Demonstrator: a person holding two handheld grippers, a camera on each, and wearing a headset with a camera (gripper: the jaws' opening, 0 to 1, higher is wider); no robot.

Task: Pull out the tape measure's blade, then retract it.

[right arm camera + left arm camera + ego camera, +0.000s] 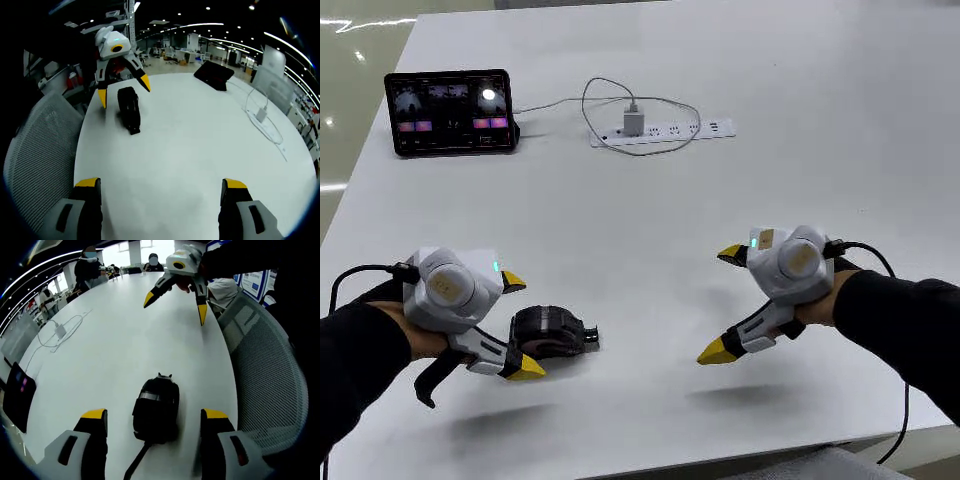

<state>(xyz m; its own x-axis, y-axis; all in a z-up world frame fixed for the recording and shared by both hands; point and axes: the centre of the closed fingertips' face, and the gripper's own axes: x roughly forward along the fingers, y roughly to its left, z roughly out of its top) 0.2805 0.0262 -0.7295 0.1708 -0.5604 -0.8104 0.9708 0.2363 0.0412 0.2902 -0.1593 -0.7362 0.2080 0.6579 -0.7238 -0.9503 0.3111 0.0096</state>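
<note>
place: open-plan office | cues: long white table [670, 200]; mesh chair [35, 150]; desk rows [175, 52]; ceiling light strips [200, 24]

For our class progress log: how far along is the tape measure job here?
Done: nothing yet; the tape measure lies on the table, blade in its case. In hand: the left hand-held gripper is open, a jaw either side of the case. The right hand-held gripper hangs open, apart from it. Left: grip, pull the blade out, retract it.
</note>
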